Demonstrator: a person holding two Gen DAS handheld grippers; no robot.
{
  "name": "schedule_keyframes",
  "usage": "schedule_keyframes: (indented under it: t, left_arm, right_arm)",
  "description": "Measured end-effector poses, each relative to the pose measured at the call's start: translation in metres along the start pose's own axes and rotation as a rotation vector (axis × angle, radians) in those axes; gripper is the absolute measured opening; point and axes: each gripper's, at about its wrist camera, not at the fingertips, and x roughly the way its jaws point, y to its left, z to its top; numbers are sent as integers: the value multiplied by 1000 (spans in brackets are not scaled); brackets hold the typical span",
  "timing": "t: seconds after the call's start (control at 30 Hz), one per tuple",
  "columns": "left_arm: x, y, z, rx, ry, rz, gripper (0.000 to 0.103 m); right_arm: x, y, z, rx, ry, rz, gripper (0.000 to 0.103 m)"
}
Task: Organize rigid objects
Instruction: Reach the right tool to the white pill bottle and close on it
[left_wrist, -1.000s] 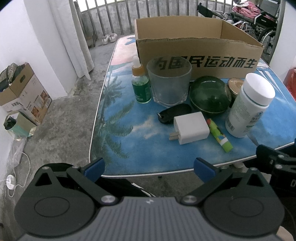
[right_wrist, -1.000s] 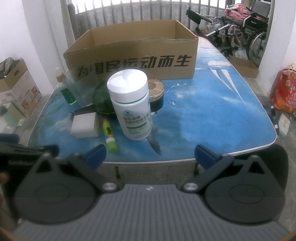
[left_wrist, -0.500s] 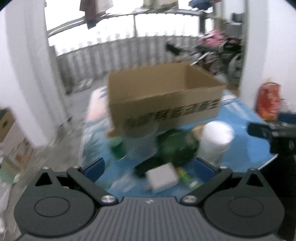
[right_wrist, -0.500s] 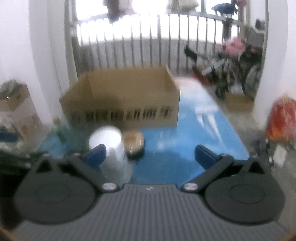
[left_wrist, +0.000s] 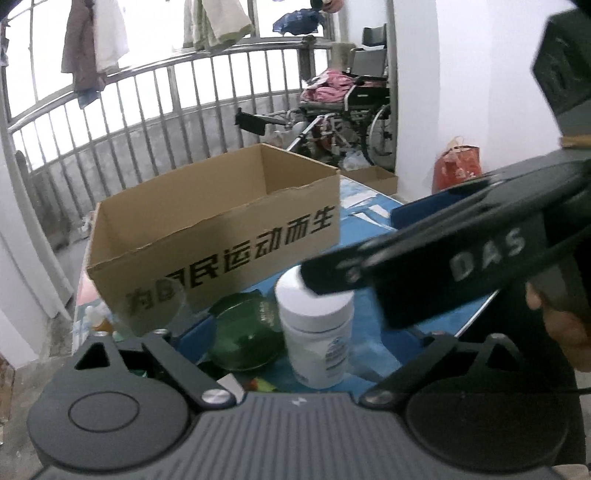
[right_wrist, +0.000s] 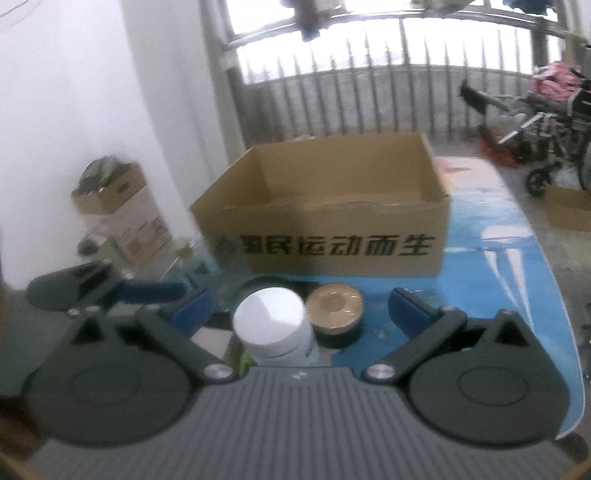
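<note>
An open, empty cardboard box (left_wrist: 207, 236) (right_wrist: 332, 221) with black lettering stands at the back of a blue printed table (right_wrist: 517, 277). In front of it stand a white pill bottle (left_wrist: 317, 332) (right_wrist: 273, 325), an overturned green glass bowl (left_wrist: 243, 332), a clear glass (left_wrist: 162, 306), a dropper bottle (right_wrist: 188, 258) and a round gold-lidded tin (right_wrist: 334, 306). My right gripper (right_wrist: 301, 310) is open just above the white bottle and holds nothing. My left gripper (left_wrist: 295, 332) is raised over the near items; its fingertips are hidden. The right gripper's body (left_wrist: 461, 258) crosses the left wrist view.
A white charger (left_wrist: 231, 382) and a green tube (left_wrist: 260, 384) lie near the table's front edge. A wheelchair (left_wrist: 351, 110) and a red bag (left_wrist: 458, 166) stand right of the table, a metal railing behind it, and a carton (right_wrist: 110, 192) on the floor at left.
Both grippers have risen and tilted up from below the table's front edge. The right gripper has moved forward over the white bottle and now crosses the left wrist view.
</note>
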Motion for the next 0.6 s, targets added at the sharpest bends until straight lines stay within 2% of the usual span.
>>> schedule_keyframes:
  t: [0.17, 0.23, 0.3, 0.43, 0.53, 0.6]
  left_arm:
    - [6, -5, -4, 18, 14, -28, 78]
    - [12, -5, -6, 30, 30, -40, 68]
    - [13, -6, -7, 29, 35, -58, 66]
    - [20, -4, -9, 22, 51, -74, 58]
    - [23, -2, -10, 16, 51, -69, 53]
    - [23, -2, -9, 10, 48, -66, 49]
  right_arm:
    - [16, 7, 2, -37, 48, 35, 93]
    - [22, 6, 3, -37, 70, 56, 88]
    - [29, 2, 2, -33, 99, 77, 79]
    - [41, 0, 2, -22, 144, 115, 71]
    - [47, -3, 2, -9, 173, 134, 57]
    - [48, -5, 2, -1, 180, 137, 56]
